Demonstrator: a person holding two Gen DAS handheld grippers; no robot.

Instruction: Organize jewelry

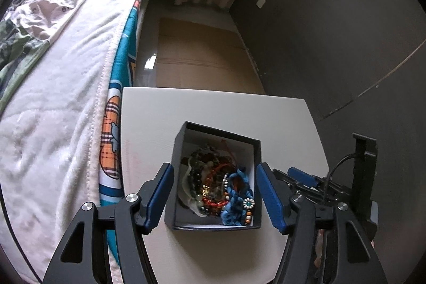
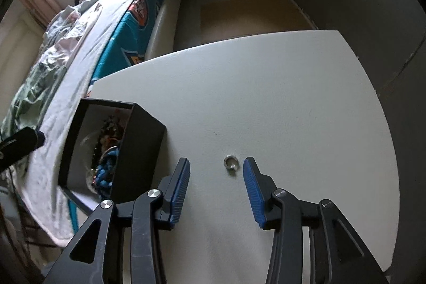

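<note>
A black open box (image 1: 215,177) stands on the white table (image 1: 213,105), holding a tangle of bead bracelets (image 1: 210,188) and a blue braided piece (image 1: 238,193). My left gripper (image 1: 214,169) is open, its fingers on either side of the box from above. In the right wrist view the box (image 2: 141,145) stands at the left, and a small silver ring (image 2: 230,163) lies on the table (image 2: 266,97). My right gripper (image 2: 216,164) is open, just above the table, with the ring between its fingertips, nearer the right one.
A bed with a white blanket (image 1: 61,97) and teal sheet (image 1: 117,103) runs along the table's left edge. Brown cardboard (image 1: 199,55) lies on the floor beyond the table. A dark wall (image 1: 332,31) is at the right. My right gripper shows at the left view's right edge (image 1: 306,180).
</note>
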